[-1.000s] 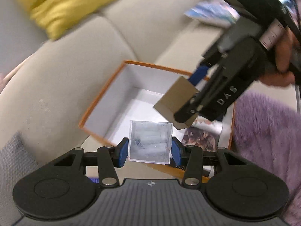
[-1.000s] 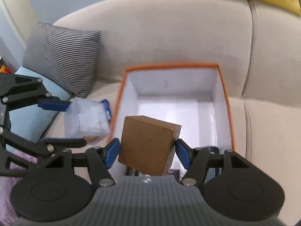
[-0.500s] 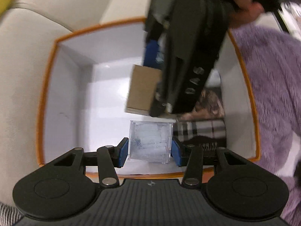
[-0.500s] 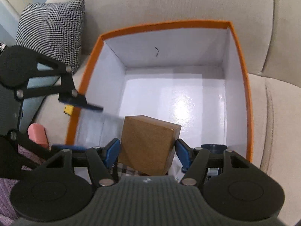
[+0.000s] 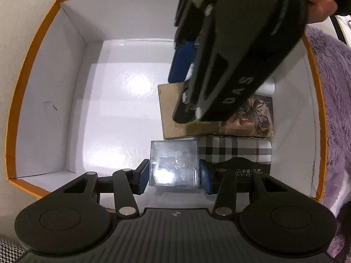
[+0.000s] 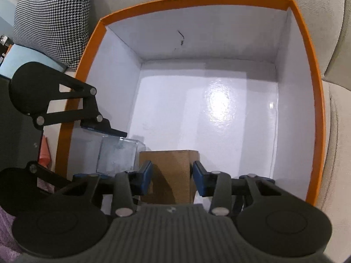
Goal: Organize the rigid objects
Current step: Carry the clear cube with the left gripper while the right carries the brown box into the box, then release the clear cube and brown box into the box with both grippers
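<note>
Inside the orange box (image 6: pixel 311 100), the left gripper (image 5: pixel 174 175) clamps the clear cube (image 5: pixel 174 164). The right gripper (image 6: pixel 172 176) straddles the brown block (image 6: pixel 169 166), apparently released, hiding part of the printed boxes (image 5: pixel 248 118) behind.

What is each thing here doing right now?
Orange box: open, no lid on it.
Clear cube: upright, low inside the orange box, pinched.
Left gripper: shut on the clear cube.
Brown box: inside the orange box, next to the clear cube.
Right gripper: at the brown box; grip unclear.
Plaid box: lying flat inside.
Picture box: lying flat inside.
</note>
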The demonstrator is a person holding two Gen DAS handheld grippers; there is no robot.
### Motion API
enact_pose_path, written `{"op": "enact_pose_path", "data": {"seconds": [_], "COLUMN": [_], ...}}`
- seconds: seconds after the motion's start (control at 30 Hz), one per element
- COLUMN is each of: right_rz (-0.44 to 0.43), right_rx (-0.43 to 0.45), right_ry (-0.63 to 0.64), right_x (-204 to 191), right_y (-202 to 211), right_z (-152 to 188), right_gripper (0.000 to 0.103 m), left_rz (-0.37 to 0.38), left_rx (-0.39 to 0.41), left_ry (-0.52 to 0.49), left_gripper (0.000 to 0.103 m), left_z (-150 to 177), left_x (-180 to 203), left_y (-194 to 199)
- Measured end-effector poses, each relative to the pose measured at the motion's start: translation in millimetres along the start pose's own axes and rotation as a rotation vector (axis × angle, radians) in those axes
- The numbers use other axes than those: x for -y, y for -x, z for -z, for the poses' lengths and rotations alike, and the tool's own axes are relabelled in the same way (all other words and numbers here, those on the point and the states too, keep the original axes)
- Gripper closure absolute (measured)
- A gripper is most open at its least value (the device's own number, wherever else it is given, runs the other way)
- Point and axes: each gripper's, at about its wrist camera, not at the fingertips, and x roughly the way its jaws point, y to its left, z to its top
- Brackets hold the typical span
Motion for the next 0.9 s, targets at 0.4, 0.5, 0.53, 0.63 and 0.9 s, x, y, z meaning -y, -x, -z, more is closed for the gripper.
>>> {"op": "enact_pose_path", "data": {"seconds": [0.4, 0.5, 0.53, 0.63, 0.9], "right_rz": [0.000, 0.007, 0.005, 0.015, 0.044], "right_rx": [0.003, 0.023, 0.030, 0.032, -0.006], "right_ry": [-0.062, -0.133, -0.159, -0.213, -0.246], "right_x": [9, 13, 14, 17, 19], "right_y": [-6, -5, -5, -4, 3], "right_z": [7, 7, 7, 7, 13], "right_gripper": [0.059, 0.063, 0.064, 0.067, 0.074], "left_rz": [0.009, 0.001, 0.000, -0.009, -0.022], "left_rx": [0.049, 0.054, 0.057, 0.072, 0.101], "left_ry": [0.032, 0.041, 0.048, 0.070, 0.118], "left_gripper": [0.050, 0.054, 0.055, 0.055, 0.055], "left_z": [5, 6, 6, 6, 7], "left_x": [-1, 1, 2, 3, 4], "left_y": [9, 11, 11, 13, 16]}}
